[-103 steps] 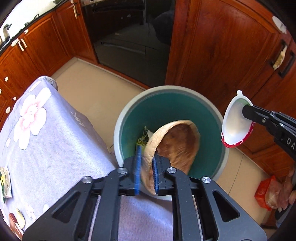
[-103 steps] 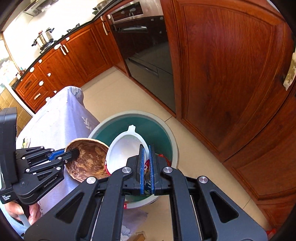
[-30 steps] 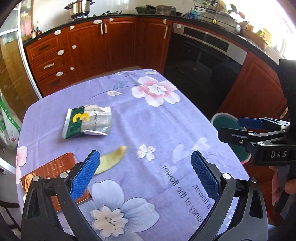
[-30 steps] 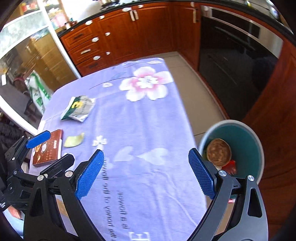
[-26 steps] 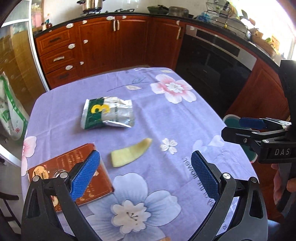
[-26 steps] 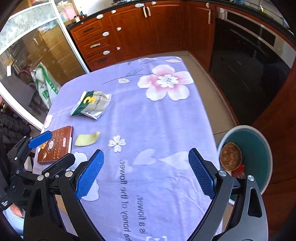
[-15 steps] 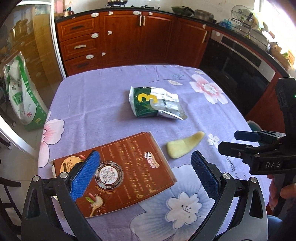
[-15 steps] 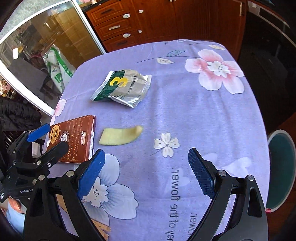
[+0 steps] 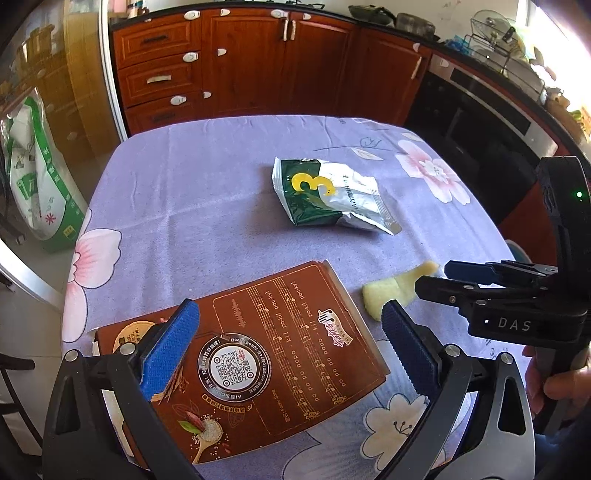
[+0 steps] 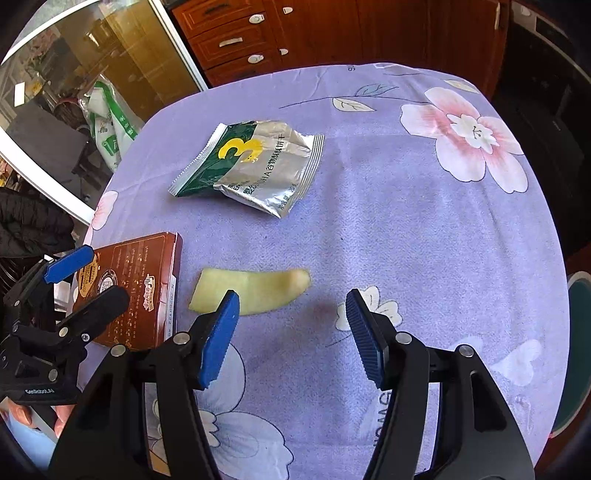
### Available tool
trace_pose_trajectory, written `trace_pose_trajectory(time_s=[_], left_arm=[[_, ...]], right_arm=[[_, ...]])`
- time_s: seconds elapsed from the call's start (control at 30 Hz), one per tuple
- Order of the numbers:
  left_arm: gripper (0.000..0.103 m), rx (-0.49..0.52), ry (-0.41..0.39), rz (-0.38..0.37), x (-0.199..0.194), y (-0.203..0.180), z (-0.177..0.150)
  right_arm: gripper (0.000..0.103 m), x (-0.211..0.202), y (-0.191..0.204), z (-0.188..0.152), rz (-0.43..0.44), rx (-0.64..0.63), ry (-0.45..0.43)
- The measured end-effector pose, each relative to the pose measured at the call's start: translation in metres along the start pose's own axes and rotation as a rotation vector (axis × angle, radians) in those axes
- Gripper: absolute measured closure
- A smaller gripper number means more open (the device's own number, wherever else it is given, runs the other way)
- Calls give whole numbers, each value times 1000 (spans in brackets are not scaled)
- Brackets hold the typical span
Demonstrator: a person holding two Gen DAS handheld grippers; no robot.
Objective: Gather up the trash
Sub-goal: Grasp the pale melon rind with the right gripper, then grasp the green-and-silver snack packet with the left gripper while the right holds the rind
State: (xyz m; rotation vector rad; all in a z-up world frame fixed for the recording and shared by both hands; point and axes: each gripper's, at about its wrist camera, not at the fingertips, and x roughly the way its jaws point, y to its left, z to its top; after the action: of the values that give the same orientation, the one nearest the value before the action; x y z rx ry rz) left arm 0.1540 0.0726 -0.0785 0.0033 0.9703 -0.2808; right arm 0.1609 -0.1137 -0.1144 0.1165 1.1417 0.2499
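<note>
- Setting: home kitchen.
- Red-brown wooden cabinets with drawers and white handles along the far wall.
- Built-in black oven under a dark countertop.
- Pots and a dish rack on the counter.
- Dining table under a purple floral tablecloth.

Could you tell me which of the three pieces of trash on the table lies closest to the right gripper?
The pale yellow peel strip, just ahead of the right gripper; the brown cardboard box and the green-and-silver foil packet lie farther.
</note>
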Motion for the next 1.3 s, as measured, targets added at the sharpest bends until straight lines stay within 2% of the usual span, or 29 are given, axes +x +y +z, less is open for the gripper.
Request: trace_pose_trajectory(time_s=[0.03, 0.1, 0.17, 0.33, 0.37, 0.4, 0.53, 0.63, 0.73, 0.97, 1.17, 1.27, 1.3], left_arm=[[4, -3, 1, -2, 1, 1, 1], [4, -8, 6, -4, 4, 2, 2], [4, -9, 9, -4, 7, 3, 4], [4, -6, 18, 0, 11, 4, 5], [4, -8, 19, -1, 12, 4, 5], [4, -9, 20, -1, 12, 5, 6], [4, -6, 21, 0, 14, 4, 9], [4, 9, 21, -2, 16, 3, 17], [4, 17, 37, -49, 26, 5, 34], [5, -42, 87, -90, 64, 17, 76], [36, -53, 161, -102, 92, 10, 83], [46, -21, 156, -95, 93, -1, 83], [53, -14, 163, -103, 94, -5, 82]], right_arm=[[49, 3, 2, 1, 3, -3, 0], [62, 8, 5, 1, 12, -4, 7], [63, 9, 8, 0, 14, -10, -5], [76, 15, 15, 3, 32, -21, -17], [90, 14, 15, 3, 45, -22, -21], [93, 12, 16, 4, 57, -25, -37], [95, 4, 19, 8, 66, -48, -60], [95, -2, 13, 14, 20, -42, -85], [95, -7, -1, 23, -35, -28, -101], [95, -16, -35, 39, -88, 7, -132], [95, -16, -47, 41, -91, 7, -135], [95, -15, -52, 42, -78, 11, -137], [95, -15, -53, 42, -72, 14, -137]])
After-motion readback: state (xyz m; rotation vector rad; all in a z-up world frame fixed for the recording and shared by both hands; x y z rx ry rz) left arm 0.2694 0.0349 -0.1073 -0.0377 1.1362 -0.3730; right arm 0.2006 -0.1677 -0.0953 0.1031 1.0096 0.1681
